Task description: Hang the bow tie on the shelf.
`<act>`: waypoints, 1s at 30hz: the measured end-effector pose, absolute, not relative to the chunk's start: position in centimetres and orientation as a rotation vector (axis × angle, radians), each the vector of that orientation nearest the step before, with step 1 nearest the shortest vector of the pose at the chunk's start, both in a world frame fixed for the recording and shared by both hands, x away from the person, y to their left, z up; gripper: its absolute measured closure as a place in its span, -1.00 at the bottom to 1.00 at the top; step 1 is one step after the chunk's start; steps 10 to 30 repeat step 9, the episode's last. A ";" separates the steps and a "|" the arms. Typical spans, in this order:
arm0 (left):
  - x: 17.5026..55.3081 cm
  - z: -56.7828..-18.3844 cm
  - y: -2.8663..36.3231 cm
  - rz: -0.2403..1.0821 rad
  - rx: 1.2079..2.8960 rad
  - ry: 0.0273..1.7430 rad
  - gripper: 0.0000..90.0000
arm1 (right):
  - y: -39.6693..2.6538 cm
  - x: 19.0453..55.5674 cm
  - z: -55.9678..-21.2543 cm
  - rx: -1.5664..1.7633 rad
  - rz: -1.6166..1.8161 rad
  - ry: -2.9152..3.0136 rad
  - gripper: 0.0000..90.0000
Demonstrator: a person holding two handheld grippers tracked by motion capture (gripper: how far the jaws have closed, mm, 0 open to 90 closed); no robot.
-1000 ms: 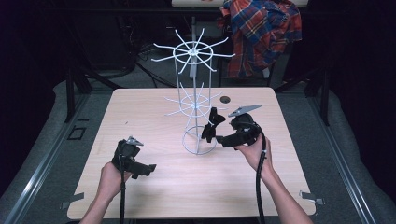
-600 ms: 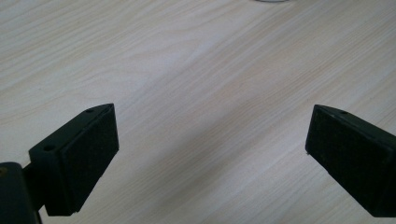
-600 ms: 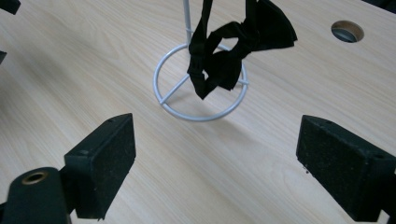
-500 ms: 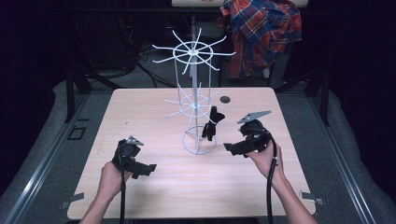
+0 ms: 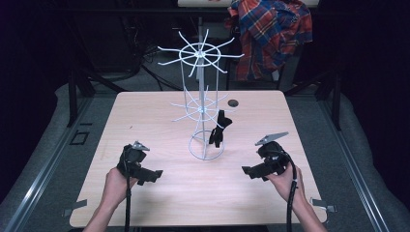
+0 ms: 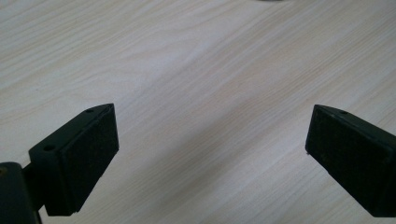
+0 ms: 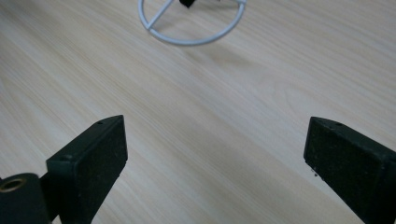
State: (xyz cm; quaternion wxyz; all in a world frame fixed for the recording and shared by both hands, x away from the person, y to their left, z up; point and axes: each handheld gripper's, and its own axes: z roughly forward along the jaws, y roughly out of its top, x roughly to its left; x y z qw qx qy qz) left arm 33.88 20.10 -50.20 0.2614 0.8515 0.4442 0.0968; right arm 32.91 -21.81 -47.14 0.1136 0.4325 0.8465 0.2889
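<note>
Black strap hung on wire rack; both grippers empty, low over the table.

The high view shows the black strap (image 5: 218, 129) hanging from a lower arm of the white wire rack (image 5: 200, 104) at table centre, its shape hard to make out. The right gripper (image 5: 247, 171), near the right edge, has jaws spread wide, just opened, nothing between them. Its own view cuts the rack to its base ring (image 7: 191, 23). The left gripper (image 5: 157, 175), towards the front left, stands spread over bare wood.

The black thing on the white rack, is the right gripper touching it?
Apart. The high view shows bare table between the right gripper and the black thing hanging on the rack.
</note>
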 end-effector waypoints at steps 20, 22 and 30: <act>33.9 -50.2 19.8 0.259 2.315 1.194 -0.95 | -23.2 32.9 -49.4 1.316 0.750 2.507 -0.87; 33.9 -50.2 19.8 0.259 2.315 1.194 -0.95 | -23.2 32.9 -49.4 1.316 0.750 2.507 -0.87; 33.9 -50.2 19.8 0.259 2.315 1.194 -0.95 | -23.2 32.9 -49.4 1.316 0.750 2.507 -0.87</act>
